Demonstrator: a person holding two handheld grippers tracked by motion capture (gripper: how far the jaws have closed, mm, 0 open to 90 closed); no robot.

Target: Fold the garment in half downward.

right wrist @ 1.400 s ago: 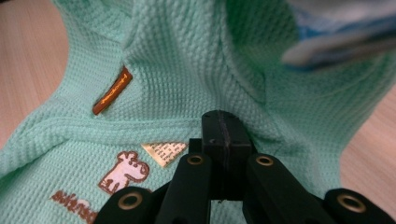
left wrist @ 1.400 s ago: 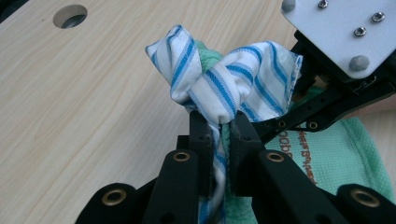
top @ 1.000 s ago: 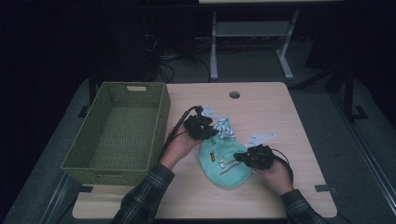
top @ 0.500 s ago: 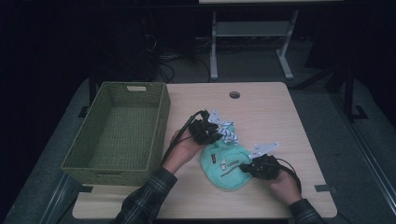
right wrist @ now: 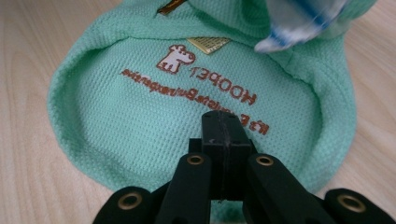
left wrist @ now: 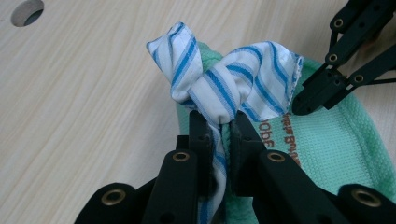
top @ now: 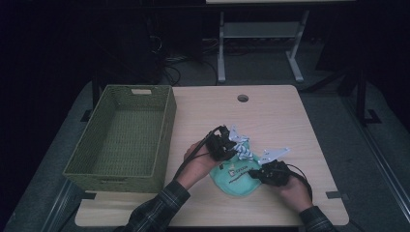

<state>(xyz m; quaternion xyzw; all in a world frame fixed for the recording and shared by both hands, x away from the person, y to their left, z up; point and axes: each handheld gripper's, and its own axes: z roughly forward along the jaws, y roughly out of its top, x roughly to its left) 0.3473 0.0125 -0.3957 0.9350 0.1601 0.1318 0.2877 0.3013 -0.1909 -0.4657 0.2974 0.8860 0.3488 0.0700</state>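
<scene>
Near the table's 6 o'clock edge, left tongs pinch the striped cloth against the green garment; right tongs sit fully closed over it. Basket at 9 o'clock looks empty, so packing's barely started.

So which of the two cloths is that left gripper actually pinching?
The blue-and-white striped cloth: it runs between the left gripper jaws, knotted above them. The plain mint-green garment lies beneath.

Dim high view, bright close-ups (foreground blurred)
</scene>
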